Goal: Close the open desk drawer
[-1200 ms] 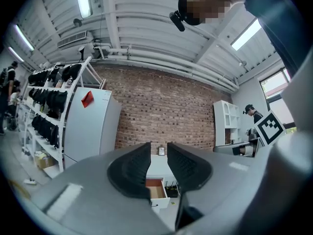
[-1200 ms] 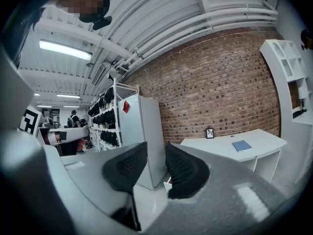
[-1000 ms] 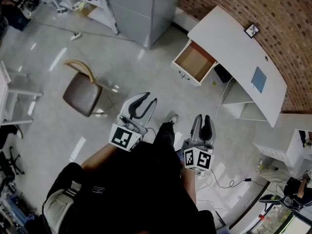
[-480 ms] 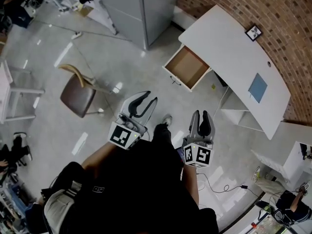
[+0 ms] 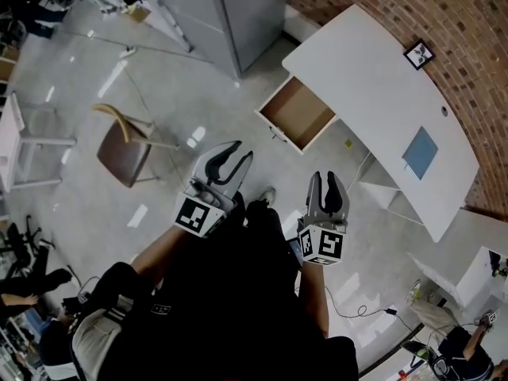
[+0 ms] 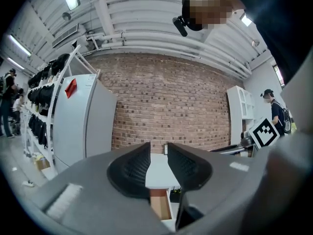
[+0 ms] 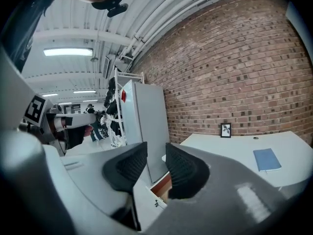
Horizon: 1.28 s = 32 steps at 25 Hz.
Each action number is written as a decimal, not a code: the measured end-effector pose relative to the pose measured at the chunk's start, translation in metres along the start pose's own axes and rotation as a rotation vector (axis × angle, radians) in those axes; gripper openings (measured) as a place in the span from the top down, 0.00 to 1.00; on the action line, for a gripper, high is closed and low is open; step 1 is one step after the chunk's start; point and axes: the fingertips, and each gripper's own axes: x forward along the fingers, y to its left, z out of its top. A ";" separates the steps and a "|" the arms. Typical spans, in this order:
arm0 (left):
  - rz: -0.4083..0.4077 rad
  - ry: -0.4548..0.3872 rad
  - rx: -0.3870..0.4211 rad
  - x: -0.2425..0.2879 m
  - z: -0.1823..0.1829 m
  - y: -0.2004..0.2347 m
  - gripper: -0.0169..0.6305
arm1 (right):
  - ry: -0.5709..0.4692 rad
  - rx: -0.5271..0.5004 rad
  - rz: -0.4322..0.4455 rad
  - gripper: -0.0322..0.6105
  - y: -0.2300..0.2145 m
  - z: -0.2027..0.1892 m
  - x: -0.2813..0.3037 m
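Observation:
The white desk stands against the brick wall at the upper right of the head view. Its wood-lined drawer is pulled out toward the floor space, and nothing shows inside it. Both grippers hang in the air over the floor, short of the drawer and apart from it. My left gripper is open with nothing between its jaws. My right gripper is also open and holds nothing. The drawer shows low between the jaws of the left gripper. The drawer front appears just under the right gripper.
A brown chair stands on the floor to the left. A tall grey cabinet is beyond the drawer. On the desk lie a blue notebook and a small picture frame. A cable trails on the floor at the right.
The person has walked closer to the desk with both grippers held out in front. The drawer now sits lower and further left in the head view. Neither gripper's jaws have visibly changed.

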 end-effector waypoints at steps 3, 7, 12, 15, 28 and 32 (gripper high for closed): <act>0.001 0.025 0.018 0.011 -0.006 0.006 0.78 | 0.030 -0.012 0.017 0.76 -0.006 -0.007 0.011; -0.059 0.064 0.053 0.032 -0.018 0.016 0.78 | 0.068 -0.006 0.018 0.76 -0.011 -0.017 0.030; -0.157 0.138 0.097 0.058 -0.042 0.034 0.78 | 0.138 -0.028 0.027 0.76 -0.008 -0.040 0.058; -0.219 0.184 0.133 0.075 -0.062 0.046 0.77 | 0.190 -0.065 0.038 0.76 -0.006 -0.058 0.079; -0.474 0.496 0.366 0.120 -0.201 0.069 0.73 | 0.477 -0.121 0.134 0.76 -0.012 -0.160 0.135; -0.573 0.584 0.468 0.120 -0.256 0.071 0.70 | 0.566 -0.168 0.155 0.76 -0.017 -0.201 0.148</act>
